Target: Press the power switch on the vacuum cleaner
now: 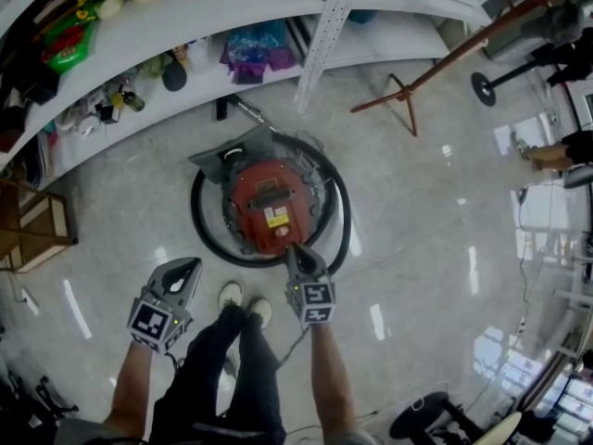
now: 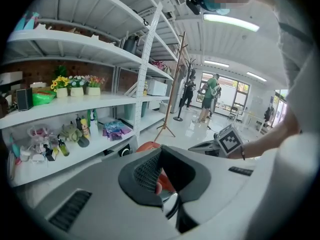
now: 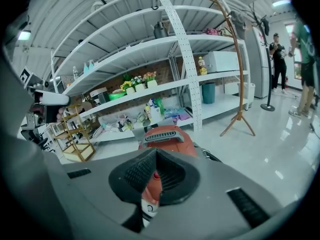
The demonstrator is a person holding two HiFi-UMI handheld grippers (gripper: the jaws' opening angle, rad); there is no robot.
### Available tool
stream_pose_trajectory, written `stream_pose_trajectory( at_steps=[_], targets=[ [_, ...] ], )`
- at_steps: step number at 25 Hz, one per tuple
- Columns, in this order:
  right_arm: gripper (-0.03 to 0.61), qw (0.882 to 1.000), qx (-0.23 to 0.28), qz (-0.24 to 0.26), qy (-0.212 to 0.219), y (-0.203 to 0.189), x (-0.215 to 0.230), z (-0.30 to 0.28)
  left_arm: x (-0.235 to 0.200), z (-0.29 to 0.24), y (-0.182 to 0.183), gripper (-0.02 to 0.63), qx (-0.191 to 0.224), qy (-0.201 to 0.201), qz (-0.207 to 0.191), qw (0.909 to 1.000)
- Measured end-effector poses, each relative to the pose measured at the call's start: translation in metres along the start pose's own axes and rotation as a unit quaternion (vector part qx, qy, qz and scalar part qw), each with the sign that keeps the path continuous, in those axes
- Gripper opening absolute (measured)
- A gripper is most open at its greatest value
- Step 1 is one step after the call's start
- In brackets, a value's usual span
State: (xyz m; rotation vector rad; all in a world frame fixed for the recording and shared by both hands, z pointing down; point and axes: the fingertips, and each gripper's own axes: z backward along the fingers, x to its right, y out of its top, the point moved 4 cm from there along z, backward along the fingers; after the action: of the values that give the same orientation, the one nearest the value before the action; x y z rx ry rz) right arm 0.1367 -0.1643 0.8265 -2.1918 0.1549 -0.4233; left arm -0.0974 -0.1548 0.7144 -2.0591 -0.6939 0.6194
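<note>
Right gripper (image 1: 296, 251) closed, empty, tip at near edge of vacuum cleaner (image 1: 269, 202) | left gripper (image 1: 191, 268) closed, empty, above open floor (image 1: 426, 221)

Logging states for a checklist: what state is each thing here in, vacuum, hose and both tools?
Vacuum cleaner: standing on the floor; on or off unclear.
Hose: coiled around the vacuum cleaner.
Right tool: shut, empty, tip at the vacuum cleaner's near end.
Left tool: shut, empty, apart from the vacuum cleaner.
</note>
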Motion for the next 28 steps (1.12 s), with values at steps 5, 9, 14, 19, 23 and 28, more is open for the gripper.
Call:
stream_pose_trajectory(
  at_steps=[5, 9, 14, 19, 23, 28],
  targets=[
    [0.012, 1.000, 0.017, 0.005, 0.002, 0.027, -0.017, 0.029, 0.008, 0.010, 0.022, 0.005, 0.016, -0.001, -0.007, 0.9998],
    [0.012, 1.000, 0.027, 0.006, -0.001, 0.050, -0.032, 0.053, 0.016, 0.022, 0.044, 0.005, 0.024, -0.002, -0.007, 0.9997],
    [0.012, 0.999, 0.047, 0.011, -0.002, 0.079, -0.044, 0.080, 0.028, 0.030, 0.069, 0.005, 0.041, -0.012, -0.040, 0.9983],
    [0.012, 0.998, 0.062, 0.012, 0.000, 0.101, -0.062, 0.106, 0.036, 0.045, 0.092, 0.005, 0.056, -0.015, -0.051, 0.9970],
    [0.012, 0.997, 0.072, 0.016, 0.001, 0.121, -0.074, 0.123, 0.046, 0.058, 0.112, 0.005, 0.065, -0.021, -0.054, 0.9962],
    [0.012, 0.996, 0.087, 0.019, 0.002, 0.148, -0.090, 0.148, 0.062, 0.075, 0.128, 0.005, 0.069, -0.030, -0.053, 0.9957]
  ],
)
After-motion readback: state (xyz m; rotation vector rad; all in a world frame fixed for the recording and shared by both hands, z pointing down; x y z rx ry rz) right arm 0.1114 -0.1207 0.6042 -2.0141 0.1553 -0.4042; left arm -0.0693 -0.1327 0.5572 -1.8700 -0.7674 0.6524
